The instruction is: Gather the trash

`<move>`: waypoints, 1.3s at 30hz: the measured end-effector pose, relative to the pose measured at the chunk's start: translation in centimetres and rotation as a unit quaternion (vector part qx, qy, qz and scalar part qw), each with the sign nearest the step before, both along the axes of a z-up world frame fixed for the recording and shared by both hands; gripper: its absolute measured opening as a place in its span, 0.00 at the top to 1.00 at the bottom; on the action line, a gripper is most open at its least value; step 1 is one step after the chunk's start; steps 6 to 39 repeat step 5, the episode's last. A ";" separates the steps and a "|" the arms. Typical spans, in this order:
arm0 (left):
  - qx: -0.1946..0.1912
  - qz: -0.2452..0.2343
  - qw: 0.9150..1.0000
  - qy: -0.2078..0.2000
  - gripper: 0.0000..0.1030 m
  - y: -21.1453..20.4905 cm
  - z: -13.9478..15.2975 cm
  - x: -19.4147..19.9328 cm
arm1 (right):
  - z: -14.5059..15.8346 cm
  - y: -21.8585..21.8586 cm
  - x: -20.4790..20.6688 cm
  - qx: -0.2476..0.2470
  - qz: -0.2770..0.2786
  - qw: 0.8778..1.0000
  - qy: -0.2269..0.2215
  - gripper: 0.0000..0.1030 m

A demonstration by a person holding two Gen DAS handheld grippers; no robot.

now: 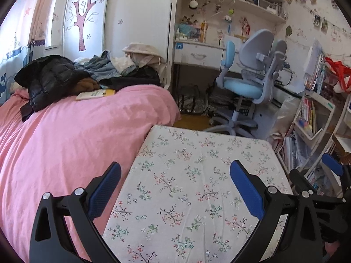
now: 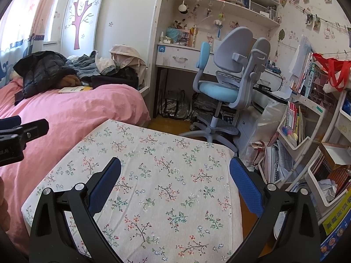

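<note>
I am holding my left gripper [image 1: 175, 188] with its blue fingers [image 1: 105, 191] wide apart, and nothing is sitting between them. My right gripper [image 2: 175, 186] is doing the same, its fingers [image 2: 245, 186] spread wide and gripping nothing. Both are hanging over a flowered cloth [image 1: 193, 186] that is covering a flat table top. I am not seeing any trash on the cloth. Just beside the cloth on the left, a pink bed [image 1: 65, 142] is lying with a pile of clothes [image 1: 87, 74] and a yellow book [image 1: 95, 94] on it. Farther off, a blue desk chair [image 2: 223, 83] is standing by a white desk [image 2: 182, 59]. Bookshelves [image 2: 307, 120] are filling the right side.
</note>
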State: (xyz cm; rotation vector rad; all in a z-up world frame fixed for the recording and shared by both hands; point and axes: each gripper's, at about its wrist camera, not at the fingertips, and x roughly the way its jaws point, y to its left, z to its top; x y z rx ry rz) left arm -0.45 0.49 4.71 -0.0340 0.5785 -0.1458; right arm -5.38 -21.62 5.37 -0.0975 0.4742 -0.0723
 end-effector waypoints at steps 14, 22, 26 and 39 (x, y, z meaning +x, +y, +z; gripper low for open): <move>-0.007 -0.005 1.000 0.009 0.08 0.2 -0.2 0.2 | 0.2 0.3 0.4 0.000 0.001 1.000 0.001 0.07; -0.007 -0.005 1.000 0.009 0.08 0.2 -0.2 0.2 | 0.2 0.3 0.4 0.000 0.001 1.000 0.001 0.07; -0.007 -0.005 1.000 0.009 0.08 0.2 -0.2 0.2 | 0.2 0.3 0.4 0.000 0.001 1.000 0.001 0.07; -0.007 -0.005 1.000 0.009 0.08 0.2 -0.2 0.2 | 0.2 0.3 0.4 0.000 0.001 1.000 0.001 0.07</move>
